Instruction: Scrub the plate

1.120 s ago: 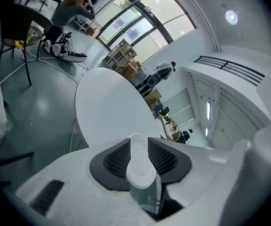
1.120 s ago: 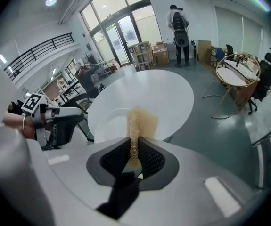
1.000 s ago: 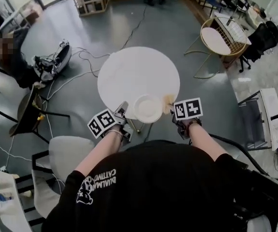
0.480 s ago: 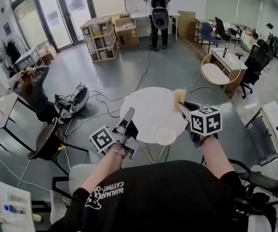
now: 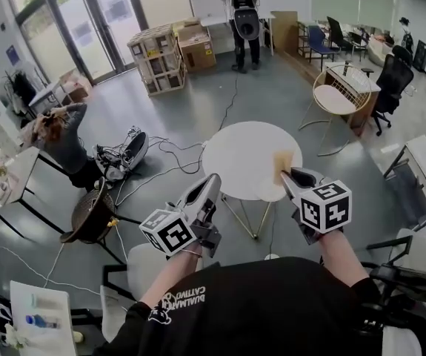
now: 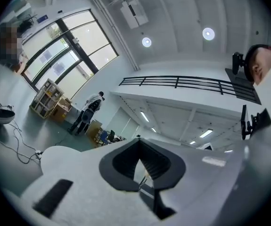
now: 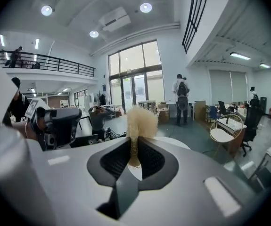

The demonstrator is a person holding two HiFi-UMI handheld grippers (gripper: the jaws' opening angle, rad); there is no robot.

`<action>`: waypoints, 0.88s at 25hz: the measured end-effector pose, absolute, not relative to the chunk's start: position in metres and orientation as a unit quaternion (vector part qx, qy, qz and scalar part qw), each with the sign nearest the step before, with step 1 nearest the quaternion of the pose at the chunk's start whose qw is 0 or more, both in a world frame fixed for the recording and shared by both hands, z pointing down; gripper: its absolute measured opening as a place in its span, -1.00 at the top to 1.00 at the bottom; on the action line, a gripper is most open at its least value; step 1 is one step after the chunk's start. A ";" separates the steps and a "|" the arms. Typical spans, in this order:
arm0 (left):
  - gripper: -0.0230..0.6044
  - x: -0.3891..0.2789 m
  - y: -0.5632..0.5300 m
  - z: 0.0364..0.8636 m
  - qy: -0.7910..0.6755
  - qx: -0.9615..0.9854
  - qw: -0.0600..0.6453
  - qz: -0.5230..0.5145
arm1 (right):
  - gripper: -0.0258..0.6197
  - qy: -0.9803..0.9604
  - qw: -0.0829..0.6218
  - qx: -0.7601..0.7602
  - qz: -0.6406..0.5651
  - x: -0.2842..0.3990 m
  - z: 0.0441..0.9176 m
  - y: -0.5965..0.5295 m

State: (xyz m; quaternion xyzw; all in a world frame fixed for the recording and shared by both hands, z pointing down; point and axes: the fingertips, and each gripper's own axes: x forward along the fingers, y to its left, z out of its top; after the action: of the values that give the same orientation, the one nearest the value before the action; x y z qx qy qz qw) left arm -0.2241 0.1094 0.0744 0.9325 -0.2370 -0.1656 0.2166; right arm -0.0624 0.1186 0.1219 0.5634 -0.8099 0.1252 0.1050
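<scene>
A white plate (image 5: 270, 192) lies at the near edge of the round white table (image 5: 238, 154), with nothing touching it. My right gripper (image 5: 293, 178) is raised above that edge and shut on a tan scrub pad (image 5: 283, 161). In the right gripper view the pad (image 7: 139, 120) sticks up from between the closed fingers (image 7: 134, 150). My left gripper (image 5: 210, 187) hangs in the air left of the table, clear of the plate. Its jaws are shut with nothing between them, and in the left gripper view it (image 6: 139, 150) points up toward the ceiling.
A black chair (image 5: 92, 215) and a white chair (image 5: 124, 284) stand at my left. Cables (image 5: 161, 170) trail over the floor beside the table. A wicker chair (image 5: 338, 95) is at the far right, stacked boxes (image 5: 161, 58) at the back. People stand and sit around the hall.
Both grippers have lifted away from the plate and table. The left jaws, which stood next to the plate, have closed empty. The head view has tilted up toward the room.
</scene>
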 end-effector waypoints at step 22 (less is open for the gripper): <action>0.93 -0.232 0.173 0.101 -0.211 0.951 0.199 -0.104 | 0.76 -0.783 0.125 0.594 0.140 -0.071 0.141 0.186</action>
State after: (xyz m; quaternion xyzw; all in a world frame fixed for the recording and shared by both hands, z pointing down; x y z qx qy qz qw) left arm -0.2322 0.1731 0.1008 0.9515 -0.2107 -0.1039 0.1986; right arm -0.0709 0.1861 0.1408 0.5937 -0.7825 0.1401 0.1248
